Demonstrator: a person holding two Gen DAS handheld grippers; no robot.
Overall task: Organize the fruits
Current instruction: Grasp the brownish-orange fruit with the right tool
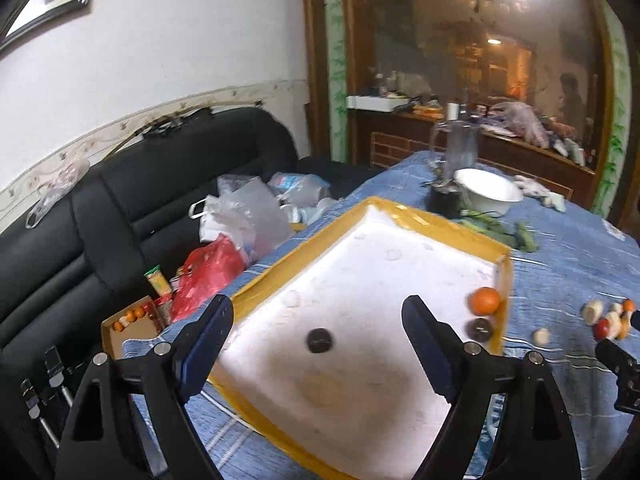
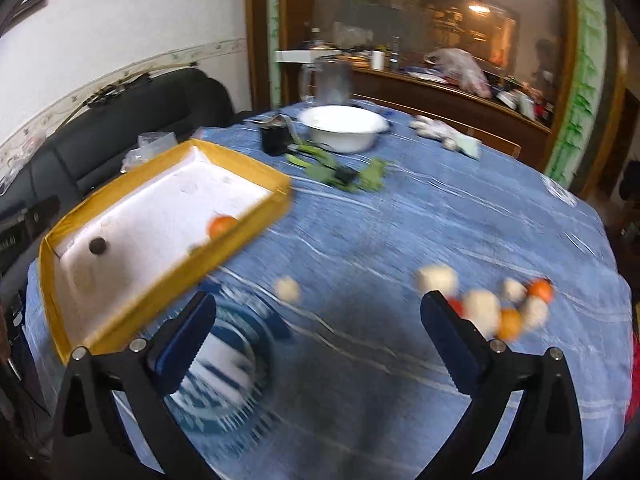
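Both grippers, left point(image 1: 316, 344) and right point(image 2: 316, 332), stand wide and empty. Fruits point(image 2: 492, 304) lie lower right, outside the tray point(image 2: 248, 220). They look round, light, likely to roll; grip across the middle.

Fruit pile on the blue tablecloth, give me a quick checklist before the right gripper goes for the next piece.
1. Right gripper open and empty: ok.
2. Left gripper open and empty: ok, it hangs over the tray.
3. Room in the tray: ok, only an orange and two dark fruits inside.
4. Fruit pile within view: ok, beside the right finger.
5. Single piece easy to isolate: ok, one pale fruit lies apart.
6. Exact fruit types: cannot tell, the picture is blurred.
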